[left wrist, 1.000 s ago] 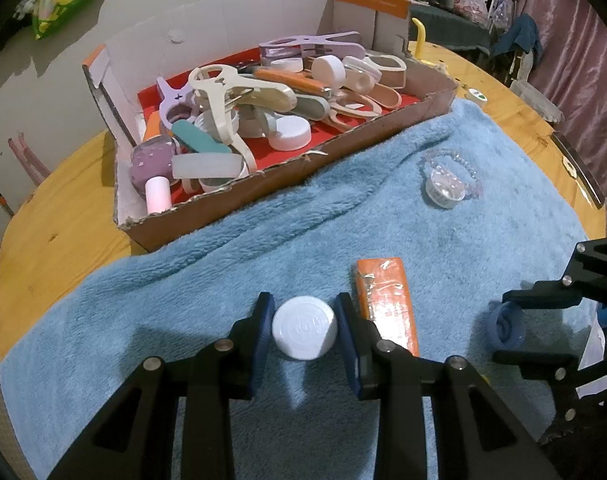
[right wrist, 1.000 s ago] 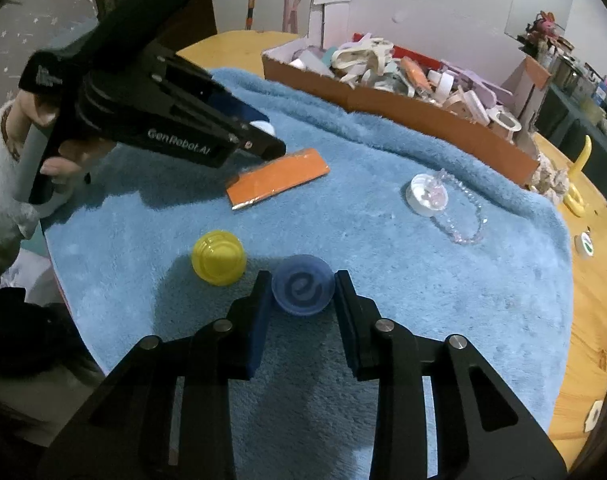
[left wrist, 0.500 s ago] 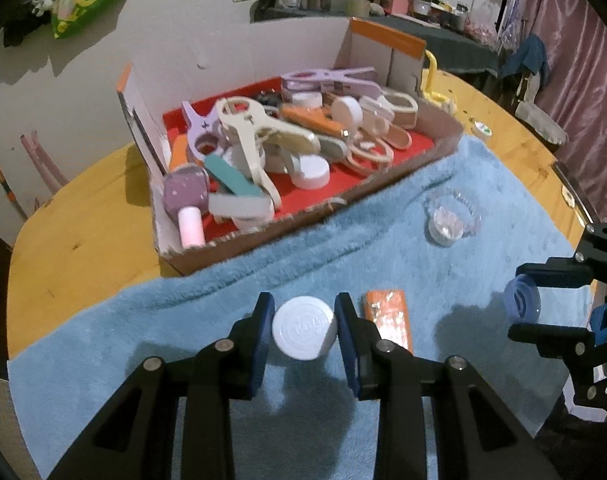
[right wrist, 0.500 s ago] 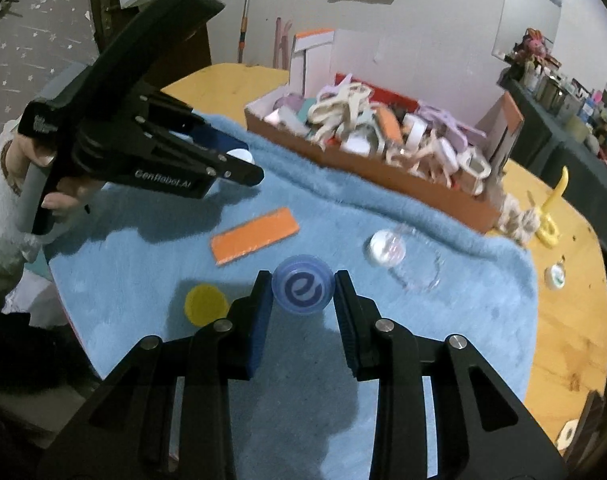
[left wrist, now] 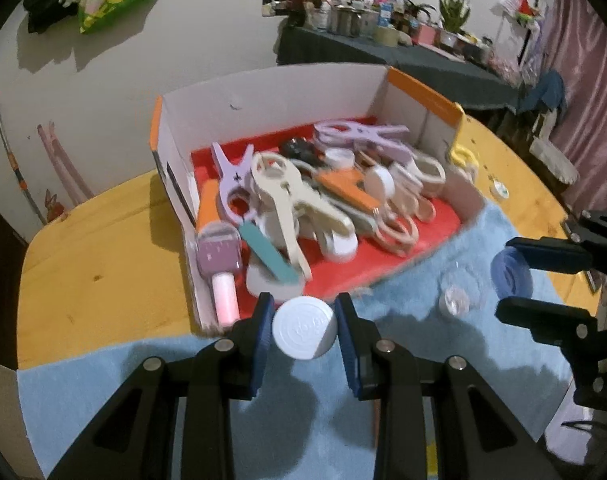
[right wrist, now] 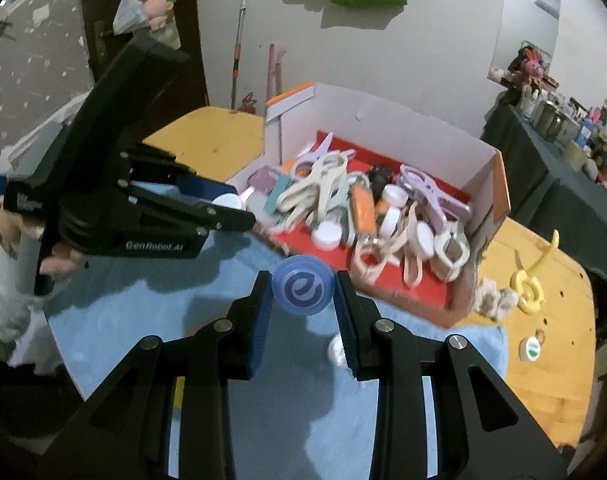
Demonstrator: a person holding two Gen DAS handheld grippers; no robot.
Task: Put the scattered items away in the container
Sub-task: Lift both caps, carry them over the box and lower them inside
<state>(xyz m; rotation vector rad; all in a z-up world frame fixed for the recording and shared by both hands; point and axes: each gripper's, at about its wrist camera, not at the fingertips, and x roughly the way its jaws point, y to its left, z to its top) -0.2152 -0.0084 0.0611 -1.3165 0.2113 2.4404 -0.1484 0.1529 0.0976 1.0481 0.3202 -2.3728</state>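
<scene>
Carry step: my left tongs [left wrist: 304, 334] clamp the white cap [left wrist: 304, 333], my right tongs [right wrist: 303, 294] the blue cap [right wrist: 303, 289]; next, release both over the box [right wrist: 443, 148] ahead

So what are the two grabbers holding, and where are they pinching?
The left gripper pinches a white cap by its round sides. The right gripper pinches a blue cap the same way, across its rim.

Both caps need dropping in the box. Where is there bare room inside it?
Bare red floor shows along the box's near edge, and a strip under the white back wall. The middle is crowded with pegs and caps; the left end holds a purple brush.
</scene>
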